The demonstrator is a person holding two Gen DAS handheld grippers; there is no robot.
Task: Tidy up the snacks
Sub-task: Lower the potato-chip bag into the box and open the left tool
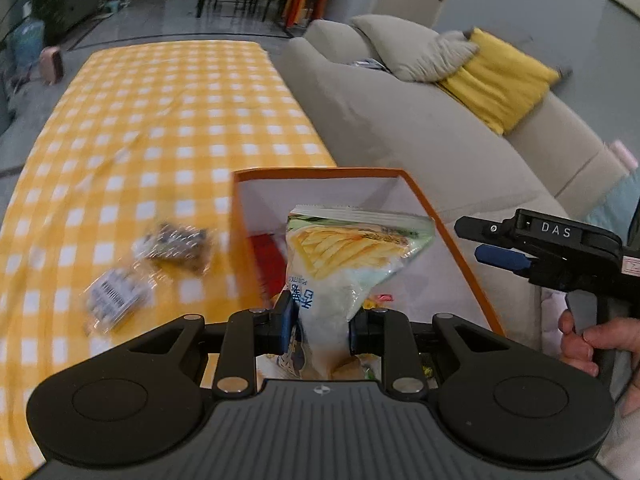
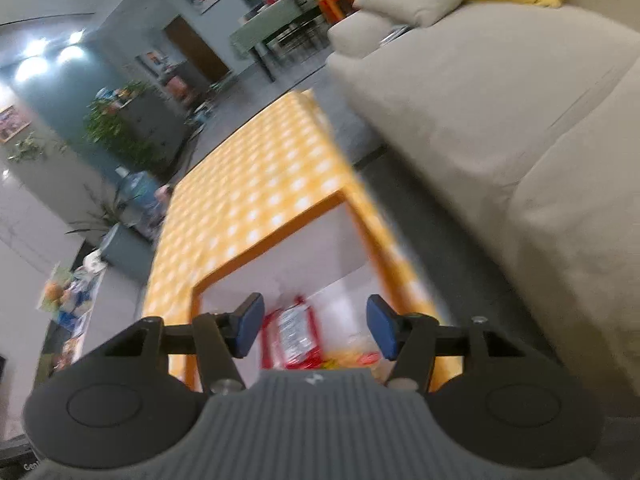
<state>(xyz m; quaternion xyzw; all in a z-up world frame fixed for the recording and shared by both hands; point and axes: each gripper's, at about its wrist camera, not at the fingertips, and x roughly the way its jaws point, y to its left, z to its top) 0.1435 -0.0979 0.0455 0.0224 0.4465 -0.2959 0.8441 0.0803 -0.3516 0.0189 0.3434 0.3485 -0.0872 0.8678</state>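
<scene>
My left gripper (image 1: 322, 326) clenches a chip bag (image 1: 348, 256) over the orange box (image 1: 460, 248), hiding its contents. Right gripper (image 2: 315, 330) released. Blurred packets (image 1: 144, 268) at nine o'clock on the bench (image 1: 168, 112).

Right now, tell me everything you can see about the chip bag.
The chip bag is a glossy plastic pouch, pale green and white, with a fries picture, blue print and a crimped top seal. It stands upright, pinched near its lower end by the left gripper, and is seen against the inside of the orange box.
</scene>
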